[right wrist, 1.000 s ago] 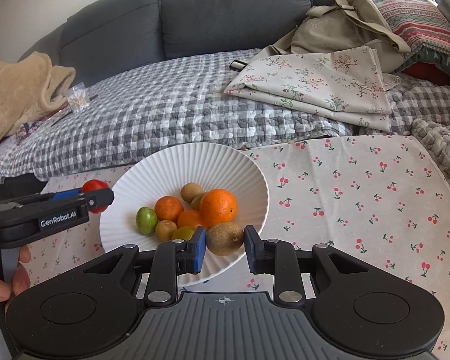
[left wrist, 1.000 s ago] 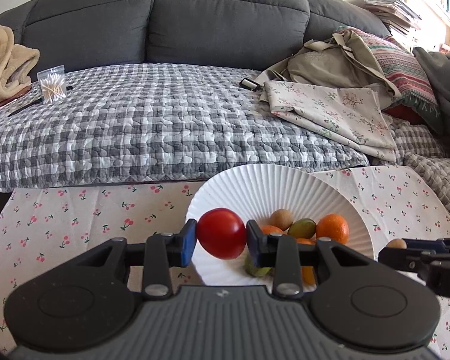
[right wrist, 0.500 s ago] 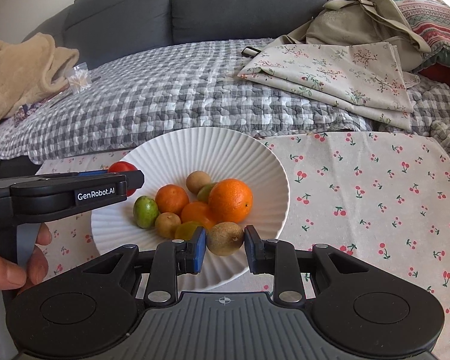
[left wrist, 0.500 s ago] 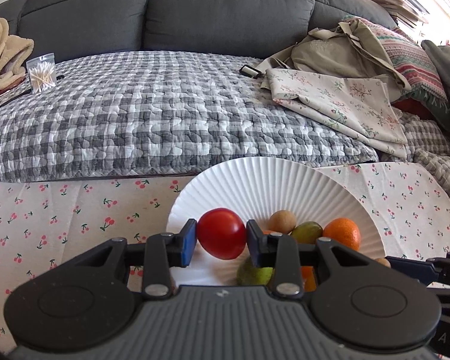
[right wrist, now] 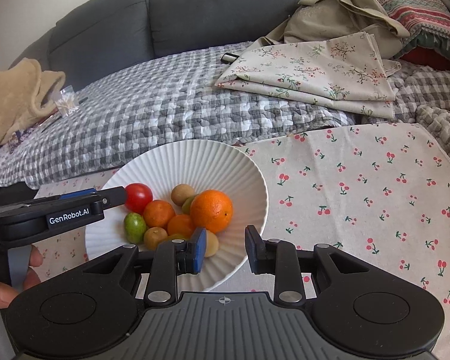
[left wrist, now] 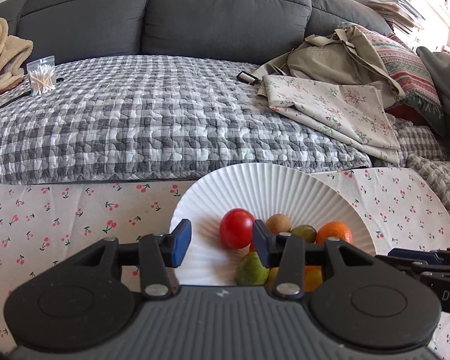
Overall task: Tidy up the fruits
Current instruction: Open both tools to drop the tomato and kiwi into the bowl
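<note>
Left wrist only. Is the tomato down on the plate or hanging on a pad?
Observer: Down. Right wrist shows the tomato resting in the plate, beside a small orange. The left gripper has just been opening its jaws, and the tomato is between them.
Operator: Right gripper holding anything?
Observer: No. The right gripper has its jaws apart with nothing between them, over the plate's near rim.
Operator: Nearest fruit to it?
Observer: A tan fruit, lying in the plate just beside its left pad.

Both wrist cams close, angled down, share plate (left wrist: 285,186).
</note>
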`<state>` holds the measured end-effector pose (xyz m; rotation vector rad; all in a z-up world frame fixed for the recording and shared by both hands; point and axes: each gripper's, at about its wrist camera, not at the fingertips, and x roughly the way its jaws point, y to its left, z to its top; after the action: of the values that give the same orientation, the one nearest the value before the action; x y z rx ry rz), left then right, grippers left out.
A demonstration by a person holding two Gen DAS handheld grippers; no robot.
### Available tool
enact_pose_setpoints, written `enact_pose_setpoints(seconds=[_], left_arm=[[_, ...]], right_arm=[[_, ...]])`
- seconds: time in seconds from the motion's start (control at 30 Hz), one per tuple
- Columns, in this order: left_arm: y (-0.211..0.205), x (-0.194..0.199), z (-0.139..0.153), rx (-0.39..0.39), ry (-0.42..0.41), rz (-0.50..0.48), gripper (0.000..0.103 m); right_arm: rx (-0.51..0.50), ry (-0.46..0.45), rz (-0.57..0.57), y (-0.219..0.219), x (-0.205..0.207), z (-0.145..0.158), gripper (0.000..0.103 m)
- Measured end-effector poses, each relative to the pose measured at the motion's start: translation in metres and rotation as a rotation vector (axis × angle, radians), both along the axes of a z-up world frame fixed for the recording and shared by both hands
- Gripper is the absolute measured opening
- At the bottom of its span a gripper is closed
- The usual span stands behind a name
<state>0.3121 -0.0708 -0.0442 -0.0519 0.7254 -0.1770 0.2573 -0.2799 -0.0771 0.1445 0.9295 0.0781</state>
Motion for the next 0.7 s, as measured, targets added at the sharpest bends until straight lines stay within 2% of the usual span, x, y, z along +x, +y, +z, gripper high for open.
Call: enact_pose_setpoints(seconds=[0.13,0.2,0.27,0.37,0.43,0.63,0.7], left_arm=[[0.007,-0.009,0.007,-0.001,0.008,0.016,0.047],[0.008,-0.017,0.012,0.010,0.005,0.027,0.059],[0.010,-0.027,0.017,0.029,-0.005,0.043,0.066],[0.012,-0.042,0.023,0.049,-0.005,0.049,0.067],[0.014,-0.051,0.026,0.051,-0.005,0.055,0.067],[0.016,-0.090,0.045,0.081,-0.022,0.090,0.076],[0.014,-0.104,0.053,0.074,-0.029,0.083,0.083]], right_arm=[[0.011,-0.006,0.009,0.001,-0.005,0.011,0.029],[0.003,-0.011,0.028,0.006,-0.010,0.017,0.030],[-0.001,-0.010,0.041,0.011,-0.016,0.023,0.031],[-0.012,-0.020,0.065,0.018,-0.028,0.031,0.032],[-0.013,-0.029,0.075,0.019,-0.037,0.037,0.035],[-0.005,-0.054,0.102,0.023,-0.064,0.060,0.062],[0.013,-0.059,0.100,0.024,-0.072,0.067,0.068]])
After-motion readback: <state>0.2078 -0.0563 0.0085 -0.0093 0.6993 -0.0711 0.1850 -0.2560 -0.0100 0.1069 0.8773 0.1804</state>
